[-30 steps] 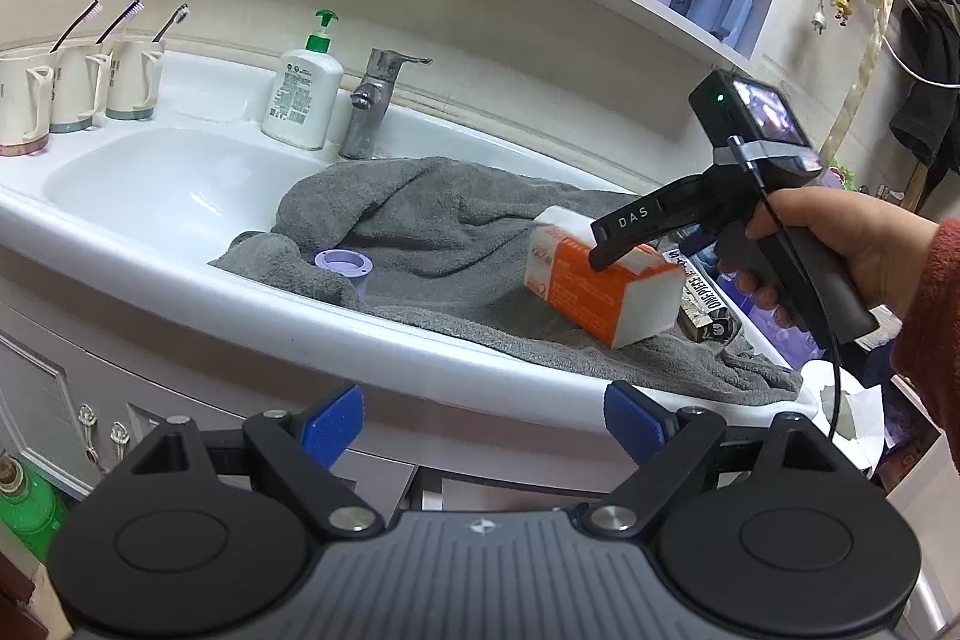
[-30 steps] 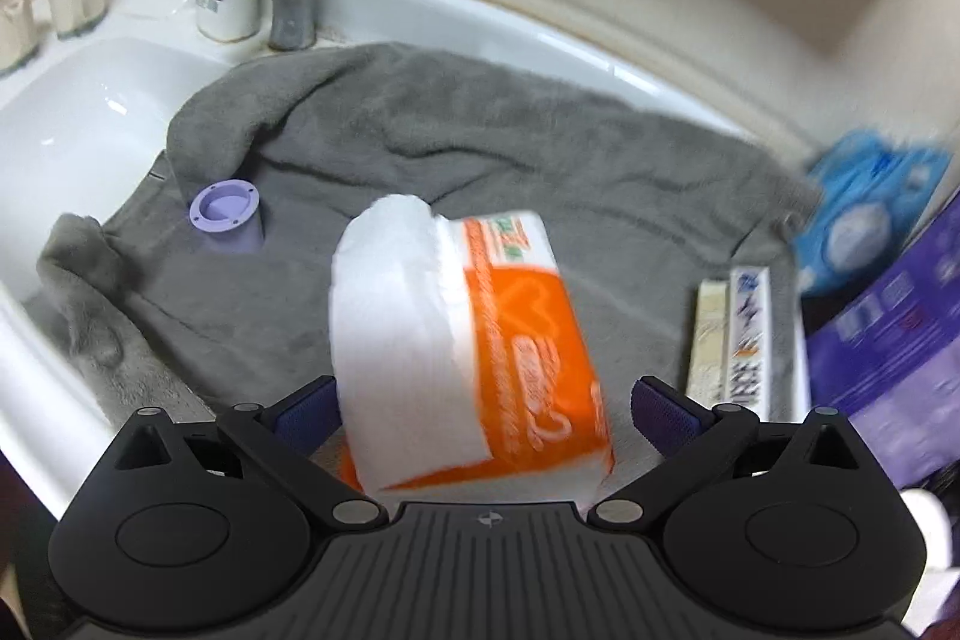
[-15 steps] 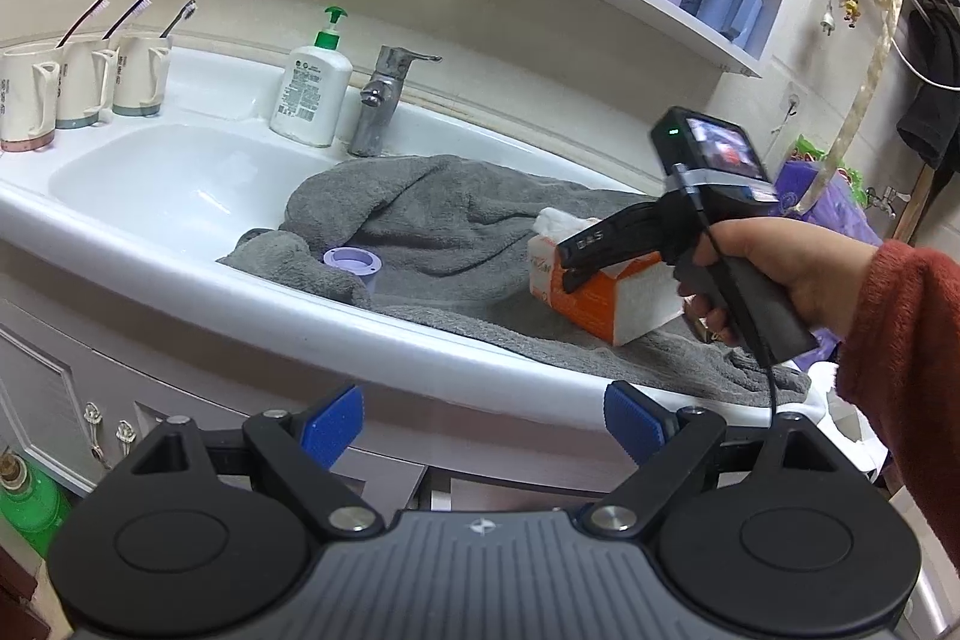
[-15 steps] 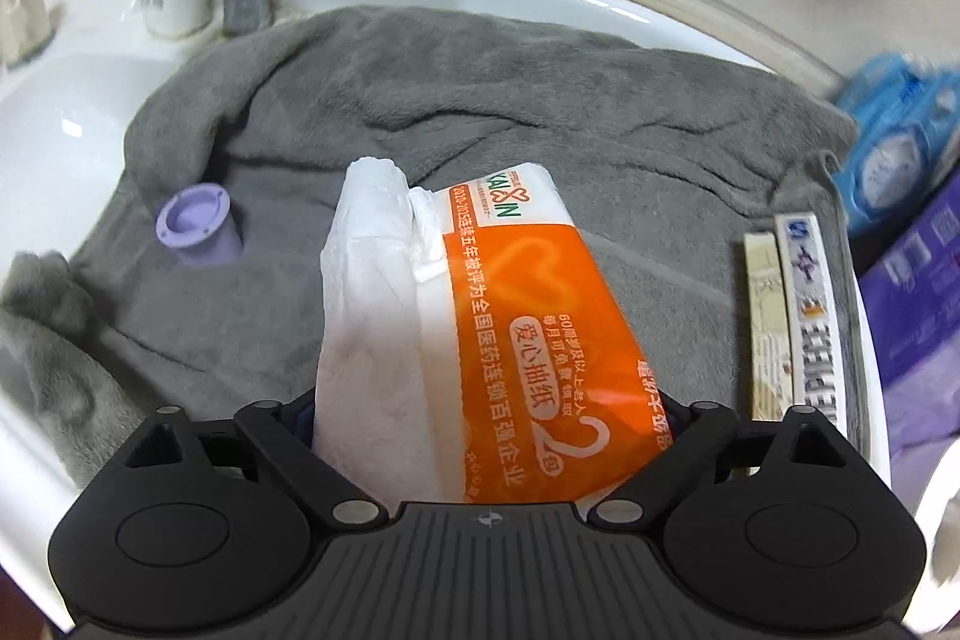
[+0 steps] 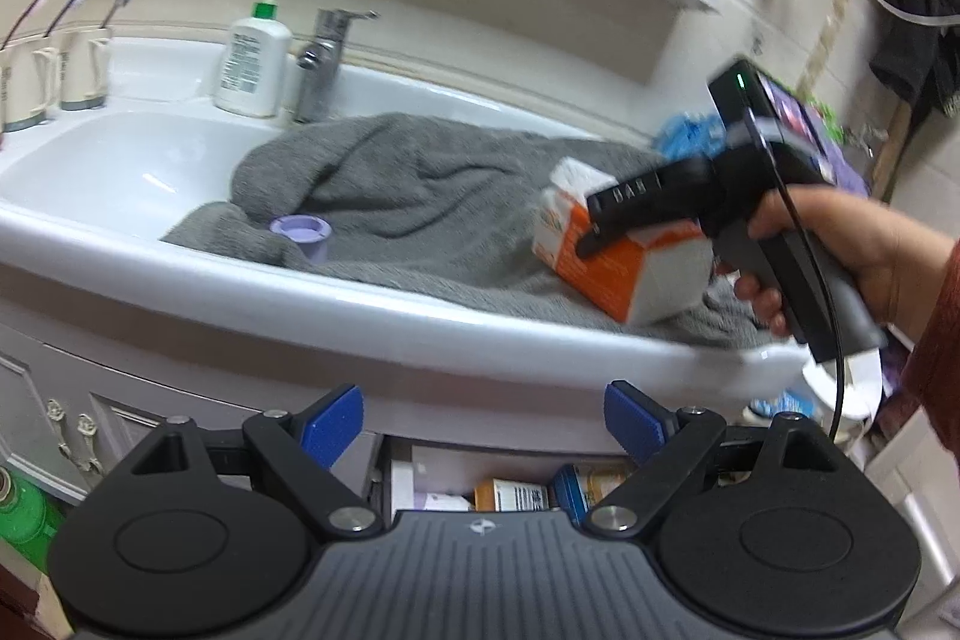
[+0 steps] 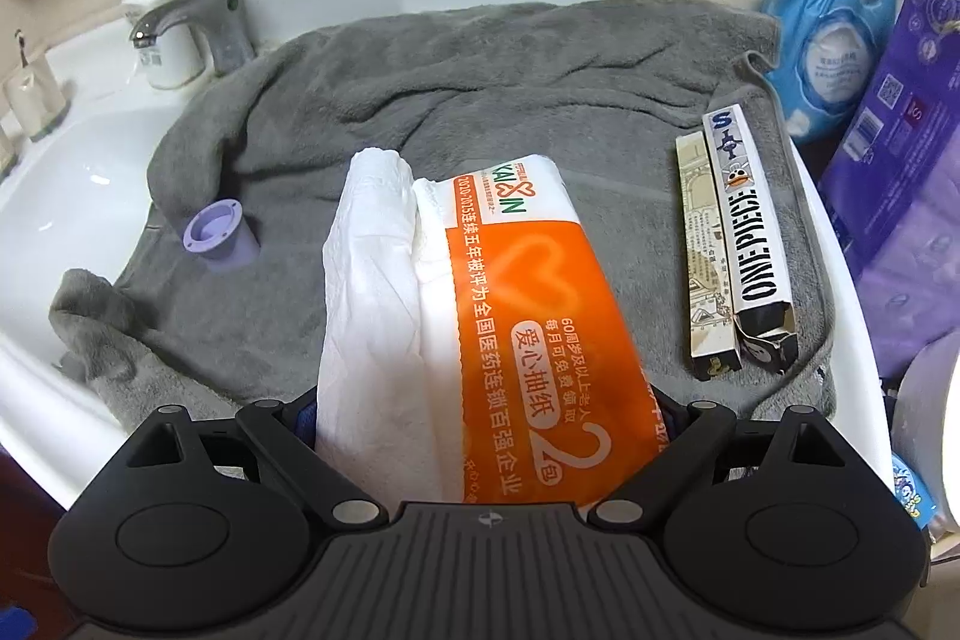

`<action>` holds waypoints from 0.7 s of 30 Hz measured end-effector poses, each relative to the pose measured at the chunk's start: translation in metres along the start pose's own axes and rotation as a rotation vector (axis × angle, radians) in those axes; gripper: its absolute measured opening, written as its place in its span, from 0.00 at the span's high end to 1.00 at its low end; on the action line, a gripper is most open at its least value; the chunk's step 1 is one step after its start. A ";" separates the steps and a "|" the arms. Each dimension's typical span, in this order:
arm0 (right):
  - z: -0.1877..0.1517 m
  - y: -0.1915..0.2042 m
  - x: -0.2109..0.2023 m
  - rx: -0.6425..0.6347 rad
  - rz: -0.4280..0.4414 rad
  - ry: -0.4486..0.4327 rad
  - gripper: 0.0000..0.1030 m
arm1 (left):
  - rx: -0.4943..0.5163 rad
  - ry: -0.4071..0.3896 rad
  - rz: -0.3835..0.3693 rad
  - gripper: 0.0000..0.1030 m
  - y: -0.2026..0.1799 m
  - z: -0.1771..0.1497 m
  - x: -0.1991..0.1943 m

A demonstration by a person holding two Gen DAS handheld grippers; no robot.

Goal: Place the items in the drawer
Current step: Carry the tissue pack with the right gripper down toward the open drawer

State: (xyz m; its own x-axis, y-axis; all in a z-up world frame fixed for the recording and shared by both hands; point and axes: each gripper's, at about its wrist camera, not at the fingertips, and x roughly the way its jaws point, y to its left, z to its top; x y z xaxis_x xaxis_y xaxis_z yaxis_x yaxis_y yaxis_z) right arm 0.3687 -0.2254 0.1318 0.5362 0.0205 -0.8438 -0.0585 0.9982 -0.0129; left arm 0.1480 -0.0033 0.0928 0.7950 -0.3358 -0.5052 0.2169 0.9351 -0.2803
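Observation:
An orange and white tissue pack (image 6: 528, 328) fills the gap between my right gripper's (image 6: 486, 412) fingers, and the jaws are shut on its sides. In the left wrist view the pack (image 5: 624, 274) tilts over the grey towel (image 5: 420, 196) near the sink's front rim, with a hand holding the right gripper (image 5: 600, 226). My left gripper (image 5: 483, 421) stands open with nothing in it, in front of the cabinet. Below it an open drawer (image 5: 402, 478) holds several small boxes.
A purple cap (image 6: 219, 235) and two slim boxes (image 6: 738, 244) lie on the towel (image 6: 480, 88). A soap bottle (image 5: 255, 52), faucet (image 5: 324, 58) and toothbrush cups (image 5: 72, 64) stand behind the basin (image 5: 120, 160). Blue (image 6: 828, 40) and purple (image 6: 900, 148) packs crowd the right.
The right jaws have come in onto the tissue pack, and the pack has shifted toward the sink's front rim. My left gripper has sunk, bringing the open drawer into view.

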 end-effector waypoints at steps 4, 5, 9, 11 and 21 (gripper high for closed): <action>-0.003 0.004 -0.004 -0.012 0.015 0.007 0.12 | 0.035 0.026 -0.003 0.00 -0.009 -0.004 0.013; -0.004 0.003 -0.006 -0.011 0.019 0.008 0.12 | 0.037 0.031 -0.005 0.00 -0.010 -0.005 0.016; -0.008 0.003 -0.013 -0.002 0.072 0.030 0.12 | 0.037 0.047 -0.015 0.00 -0.014 -0.005 0.027; -0.009 0.002 -0.019 0.009 0.119 0.048 0.12 | 0.031 0.054 -0.019 0.00 -0.015 -0.005 0.033; -0.033 0.015 -0.051 -0.018 0.267 0.117 0.12 | 0.022 0.074 -0.004 0.00 -0.025 -0.006 0.062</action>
State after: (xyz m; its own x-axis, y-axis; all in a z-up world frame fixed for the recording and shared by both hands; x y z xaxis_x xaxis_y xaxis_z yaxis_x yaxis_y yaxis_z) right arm 0.3130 -0.2132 0.1567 0.3988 0.2750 -0.8748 -0.2005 0.9570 0.2094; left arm 0.1884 -0.0486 0.0638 0.7505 -0.3458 -0.5632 0.2330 0.9359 -0.2642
